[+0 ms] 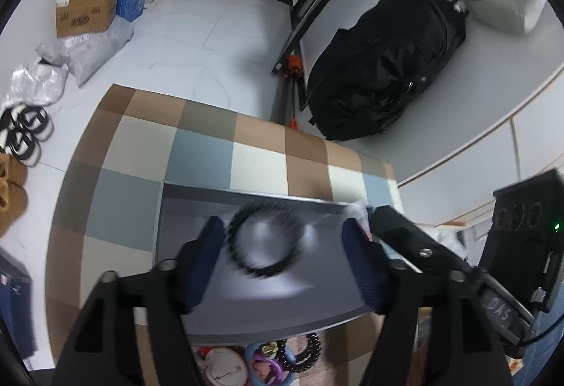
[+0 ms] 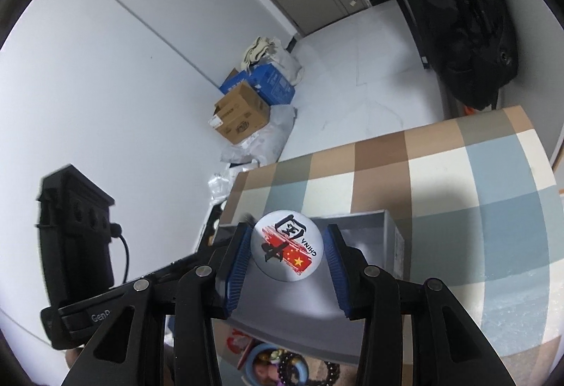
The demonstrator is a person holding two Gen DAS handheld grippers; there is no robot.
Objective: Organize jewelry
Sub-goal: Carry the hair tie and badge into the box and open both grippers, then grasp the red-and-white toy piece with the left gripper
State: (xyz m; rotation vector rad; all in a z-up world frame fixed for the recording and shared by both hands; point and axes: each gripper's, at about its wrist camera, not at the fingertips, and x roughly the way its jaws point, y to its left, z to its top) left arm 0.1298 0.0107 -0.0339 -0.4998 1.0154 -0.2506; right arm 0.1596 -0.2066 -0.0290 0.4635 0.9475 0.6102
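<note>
A grey tray (image 1: 183, 284) sits on the checkered table (image 1: 197, 153). A black beaded bracelet (image 1: 262, 241), blurred, lies in the tray between the blue fingers of my open left gripper (image 1: 283, 266). My right gripper (image 2: 287, 266) is open around a round white badge (image 2: 287, 247) with a red flag and "CHINA" print, above the grey tray (image 2: 370, 224); the left finger (image 2: 238, 266) is close to the badge, the right one stands apart. Touch cannot be told. The right gripper's body also shows in the left wrist view (image 1: 423, 252).
Below the tray's near edge lie more pieces: a white badge (image 1: 225, 368), coloured rings (image 1: 268, 358) and a black bead bracelet (image 1: 310, 350). A black bag (image 1: 384, 69) stands beyond the table. Boxes (image 1: 88, 5) and shoes (image 1: 24, 132) lie on the floor at left.
</note>
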